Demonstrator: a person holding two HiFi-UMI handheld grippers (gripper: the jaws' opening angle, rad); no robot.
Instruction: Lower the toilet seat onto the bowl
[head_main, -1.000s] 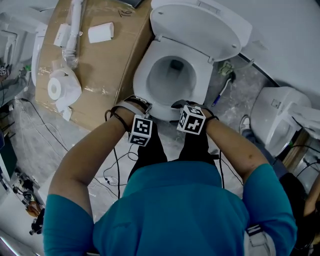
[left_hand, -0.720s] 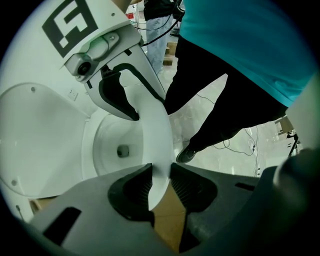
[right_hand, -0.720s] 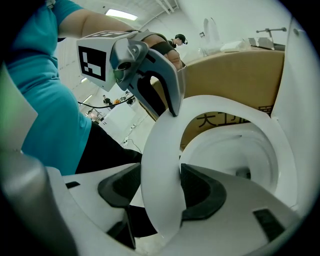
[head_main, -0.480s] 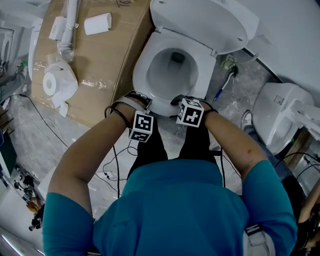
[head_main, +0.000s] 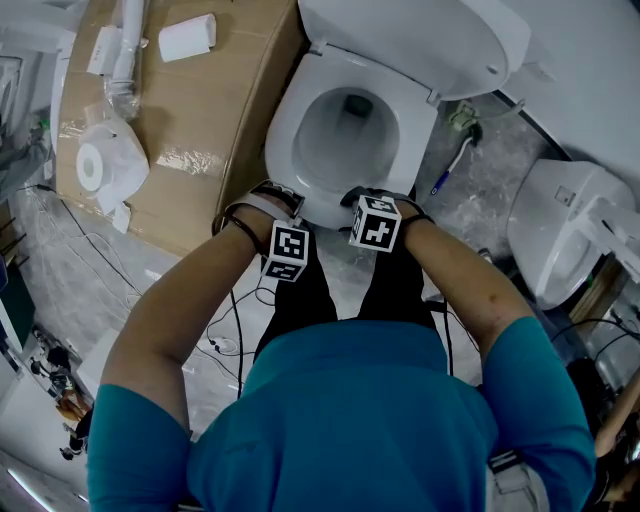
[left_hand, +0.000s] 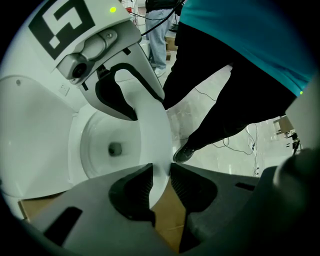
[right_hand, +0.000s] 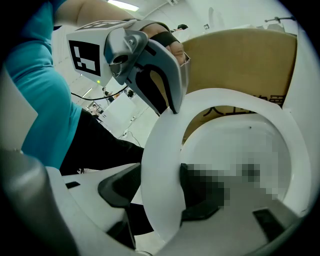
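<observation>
Grey mottled floor (head_main: 500, 190), cardboard (head_main: 210, 110) | left tool (left_hand: 161, 175), right tool (right_hand: 160, 187) both clamped on toilet seat (head_main: 415, 125)

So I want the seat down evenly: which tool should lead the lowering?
Right, probably. Both tools are shut on the toilet seat, but the right tool holds its front rim nearer the middle; the left tool sits toward its left side.

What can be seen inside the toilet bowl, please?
Bare white porcelain and the dark drain hole show inside the bowl; nothing else. The seat, held by the left gripper and right gripper, covers its rim.
</observation>
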